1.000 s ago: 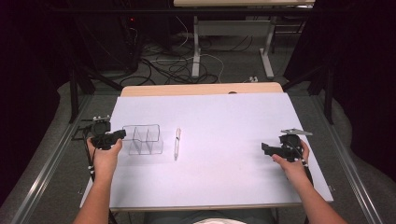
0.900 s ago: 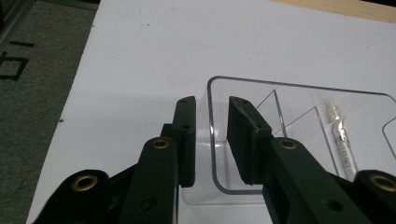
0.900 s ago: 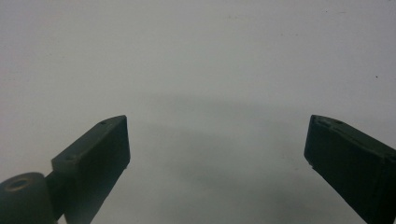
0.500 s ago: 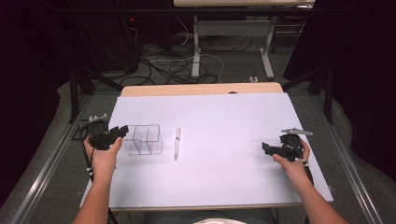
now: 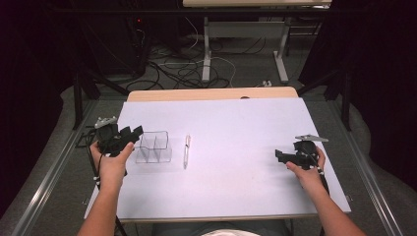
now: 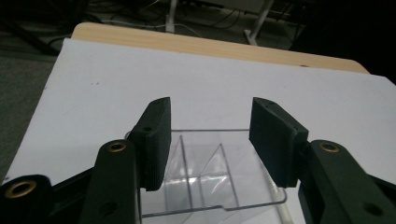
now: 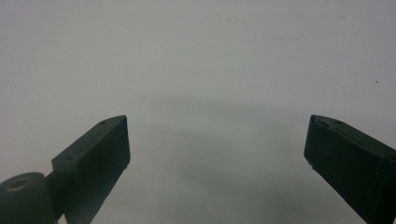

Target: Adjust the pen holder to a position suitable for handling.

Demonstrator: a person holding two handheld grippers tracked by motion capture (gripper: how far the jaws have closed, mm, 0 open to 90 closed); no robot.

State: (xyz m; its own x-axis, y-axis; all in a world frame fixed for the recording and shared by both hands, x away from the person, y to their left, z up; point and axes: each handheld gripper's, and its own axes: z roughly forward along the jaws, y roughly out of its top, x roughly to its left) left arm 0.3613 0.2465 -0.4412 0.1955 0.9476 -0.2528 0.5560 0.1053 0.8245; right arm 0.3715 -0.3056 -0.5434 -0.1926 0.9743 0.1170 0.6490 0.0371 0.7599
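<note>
Left claw [image 5: 132, 132], its jaws just opening, hovers released at the clear organizer's [image 5: 153, 147] 9 o'clock, apparently letting go; right claw [image 5: 281, 156] idles open.

The left claw [image 5: 132, 132] has just been opening, nothing pressed between its jaws. The right claw [image 5: 281, 156] gapes wide, held low.

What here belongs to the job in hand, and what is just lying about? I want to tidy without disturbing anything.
Job in hand:
- clear plastic divided organizer
- left gripper, jaws just been opening, nothing held
- pen beside the organizer

Lying about:
- cables on the floor
- far desk legs
- right gripper, open, idle
</note>
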